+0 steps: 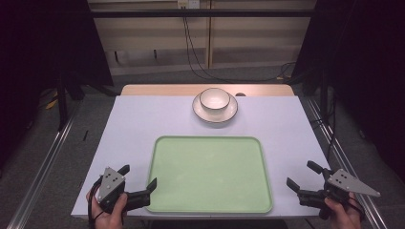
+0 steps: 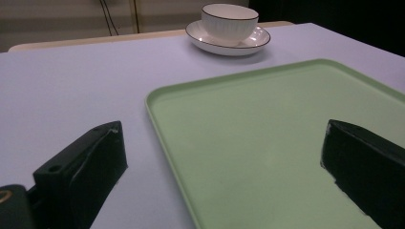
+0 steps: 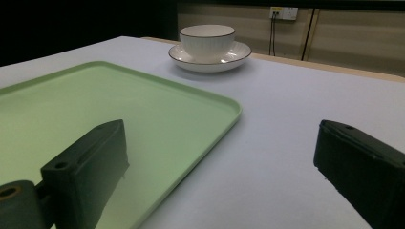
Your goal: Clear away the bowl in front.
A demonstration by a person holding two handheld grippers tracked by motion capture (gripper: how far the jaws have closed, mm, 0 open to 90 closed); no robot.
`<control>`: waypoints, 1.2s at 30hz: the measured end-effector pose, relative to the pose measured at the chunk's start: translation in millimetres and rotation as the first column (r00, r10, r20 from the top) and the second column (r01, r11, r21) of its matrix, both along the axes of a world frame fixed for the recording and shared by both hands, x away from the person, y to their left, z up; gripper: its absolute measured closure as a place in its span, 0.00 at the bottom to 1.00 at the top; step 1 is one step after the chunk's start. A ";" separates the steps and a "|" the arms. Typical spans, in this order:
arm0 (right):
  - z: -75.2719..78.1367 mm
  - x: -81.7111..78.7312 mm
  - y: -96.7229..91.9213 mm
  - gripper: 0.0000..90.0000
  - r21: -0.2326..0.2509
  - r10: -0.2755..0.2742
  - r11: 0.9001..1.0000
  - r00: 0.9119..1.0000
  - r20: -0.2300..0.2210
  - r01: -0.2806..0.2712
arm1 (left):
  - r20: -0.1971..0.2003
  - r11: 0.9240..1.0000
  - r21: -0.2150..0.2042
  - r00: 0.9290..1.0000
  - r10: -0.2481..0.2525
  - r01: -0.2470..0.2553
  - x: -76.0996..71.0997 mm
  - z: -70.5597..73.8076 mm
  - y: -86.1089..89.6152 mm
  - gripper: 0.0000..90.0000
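A white bowl (image 1: 214, 102) with a thin dark rim sits upright inside a matching white saucer (image 1: 230, 112) at 12 o'clock on the bench (image 1: 129, 129), near its far edge. In front of it, well apart, a pale green tray (image 1: 165, 191) with rounded corners lies flat at the centre and near side. The bench top is a pale lilac sheet over a light wooden board that shows along the far edge. At 7 o'clock the left tool (image 1: 138, 179) is held in a hand (image 1: 109, 214), jaws spread wide, straddling the tray's near left corner. At 5 o'clock the right tool (image 1: 302, 176) is held just beyond the tray's right edge, jaws also wide and gripping nothing. Beyond the bench are grey floor, dark curtains at both sides, a pale panelled wall and black cables (image 1: 193, 57) hanging down it.
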State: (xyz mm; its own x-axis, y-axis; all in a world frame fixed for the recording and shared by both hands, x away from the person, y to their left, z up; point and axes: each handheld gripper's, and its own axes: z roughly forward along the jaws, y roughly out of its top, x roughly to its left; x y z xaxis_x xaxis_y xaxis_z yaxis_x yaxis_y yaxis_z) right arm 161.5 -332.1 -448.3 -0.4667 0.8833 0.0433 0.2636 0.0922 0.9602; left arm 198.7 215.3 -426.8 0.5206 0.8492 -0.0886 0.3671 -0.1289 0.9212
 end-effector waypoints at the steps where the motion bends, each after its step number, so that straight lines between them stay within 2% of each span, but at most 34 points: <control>1: 0.0 0.0 0.0 0.05 0.000 0.000 1.000 1.000 0.000 0.000 | 0.000 1.000 0.000 1.000 0.000 0.000 0.0 0.0 0.0 0.02; 12: -1.7 1.1 2.1 0.04 -0.012 0.025 1.000 1.000 0.009 -0.025 | 0.010 1.000 0.005 1.000 -0.004 0.004 -0.8 1.9 -0.8 0.02; 16: -1.2 0.1 3.2 0.04 -0.023 0.038 0.999 0.999 0.017 -0.038 | -0.013 0.999 0.007 0.999 -0.039 0.040 3.6 1.5 -9.7 0.02; 22: -1.8 0.6 3.7 0.03 -0.023 0.033 0.999 0.999 0.017 -0.033 | 0.005 0.999 -0.012 0.999 -0.043 0.043 8.6 6.6 -19.2 0.03; 24: -1.8 0.5 4.3 0.02 -0.024 0.037 0.999 0.999 0.020 -0.036 | 0.018 0.998 0.016 0.998 -0.059 0.058 12.6 11.7 -22.4 0.03; 25: -1.8 0.5 4.5 0.02 -0.025 0.038 0.999 0.999 0.023 -0.037 | 0.027 0.996 0.047 0.997 -0.073 0.072 14.5 15.1 -20.4 0.03; 27: -1.9 0.5 4.8 0.02 -0.022 0.034 0.999 0.999 0.023 -0.033 | 0.022 0.997 0.043 0.998 -0.066 0.065 16.6 17.5 -20.7 0.02; 28: -2.0 0.4 4.9 0.02 -0.022 0.036 0.999 0.999 0.024 -0.036 | 0.010 0.998 0.016 0.998 -0.065 0.065 21.9 17.3 -22.1 0.02; 29: -2.0 0.6 4.6 0.02 -0.028 0.041 0.999 0.999 0.025 -0.041 | -0.001 0.996 0.034 0.997 -0.078 0.078 24.6 16.6 -22.6 0.02; 31: -1.9 0.5 4.7 0.02 -0.026 0.042 0.999 0.999 0.026 -0.041 | -0.008 0.996 0.029 0.997 -0.080 0.081 27.1 15.0 -24.7 0.02; 33: -2.1 0.3 5.4 0.02 -0.022 0.042 0.999 0.999 0.022 -0.041 | -0.031 0.995 0.044 0.995 -0.093 0.095 35.7 11.9 -27.8 0.03; 36: -1.8 0.3 6.1 0.02 -0.025 0.049 0.999 0.998 0.029 -0.048 | -0.035 0.994 0.028 0.994 -0.103 0.104 40.8 11.2 -28.9 0.03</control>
